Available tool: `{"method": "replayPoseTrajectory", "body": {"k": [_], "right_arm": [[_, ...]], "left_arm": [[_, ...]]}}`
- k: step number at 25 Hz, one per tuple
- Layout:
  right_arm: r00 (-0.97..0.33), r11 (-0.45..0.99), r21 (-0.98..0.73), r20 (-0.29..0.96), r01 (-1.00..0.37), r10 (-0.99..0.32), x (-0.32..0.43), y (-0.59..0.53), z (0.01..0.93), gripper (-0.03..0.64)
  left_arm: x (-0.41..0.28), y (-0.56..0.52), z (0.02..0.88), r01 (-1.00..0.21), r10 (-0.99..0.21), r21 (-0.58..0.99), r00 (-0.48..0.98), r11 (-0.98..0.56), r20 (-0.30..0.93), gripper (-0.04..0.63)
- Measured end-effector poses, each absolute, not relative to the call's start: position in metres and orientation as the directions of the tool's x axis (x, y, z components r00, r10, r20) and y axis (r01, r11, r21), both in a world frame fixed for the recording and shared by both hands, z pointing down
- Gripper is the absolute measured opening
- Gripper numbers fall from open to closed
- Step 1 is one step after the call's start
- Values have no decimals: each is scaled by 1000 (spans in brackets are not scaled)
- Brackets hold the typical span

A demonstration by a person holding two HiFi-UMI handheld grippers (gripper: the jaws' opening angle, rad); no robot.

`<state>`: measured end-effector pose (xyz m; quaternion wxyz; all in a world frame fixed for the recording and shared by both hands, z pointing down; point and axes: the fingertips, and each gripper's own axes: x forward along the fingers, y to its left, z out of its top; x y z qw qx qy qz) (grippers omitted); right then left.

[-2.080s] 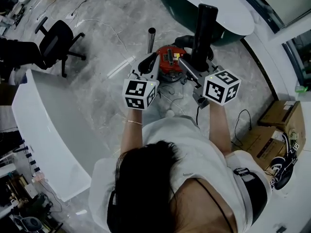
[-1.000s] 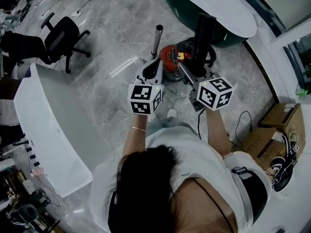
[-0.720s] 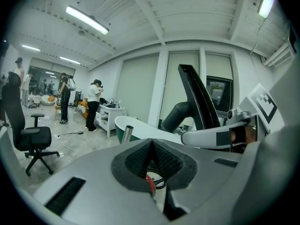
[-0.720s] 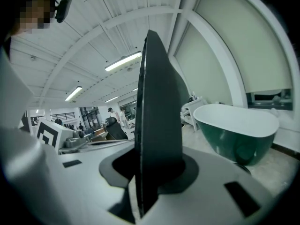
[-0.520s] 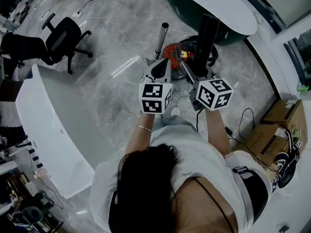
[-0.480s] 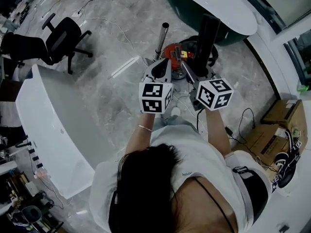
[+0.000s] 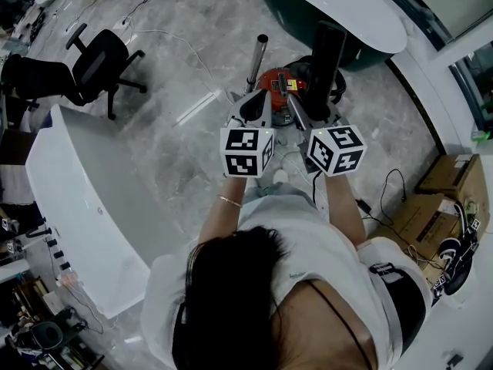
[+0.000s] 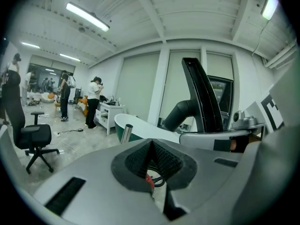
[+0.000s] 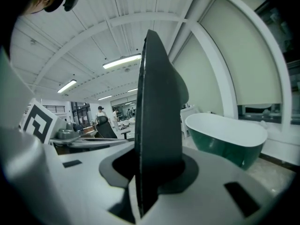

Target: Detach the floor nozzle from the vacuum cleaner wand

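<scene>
A: Gripper states?
B: Left gripper (image 8: pixel 151 148) pressed together, empty. Right gripper (image 9: pixel 153 168) pinching the floor nozzle (image 7: pixel 325 52), which stands upright. Wand (image 7: pixel 258 58) at its 9 o'clock, apart.

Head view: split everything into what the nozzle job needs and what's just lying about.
Job:
floor nozzle, gripped in the right claw
wand
red vacuum body
left claw, shut, empty

Lying about:
office chair
bathtub
cardboard boxes
</scene>
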<state>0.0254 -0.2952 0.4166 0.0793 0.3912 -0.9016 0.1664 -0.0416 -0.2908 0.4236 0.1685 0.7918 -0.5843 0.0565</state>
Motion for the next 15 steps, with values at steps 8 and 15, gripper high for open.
{"method": "replayPoseTrajectory", "body": {"k": [8, 15], "right_arm": [[-656, 623, -206, 276, -754, -703, 27, -294, 420, 109], [-632, 613, -164, 275, -773, -724, 30, -292, 416, 109]], "left_arm": [[-43, -291, 427, -948, -906, 193, 302, -253, 296, 3], [-44, -288, 428, -950, -904, 191, 299, -249, 307, 3]]}}
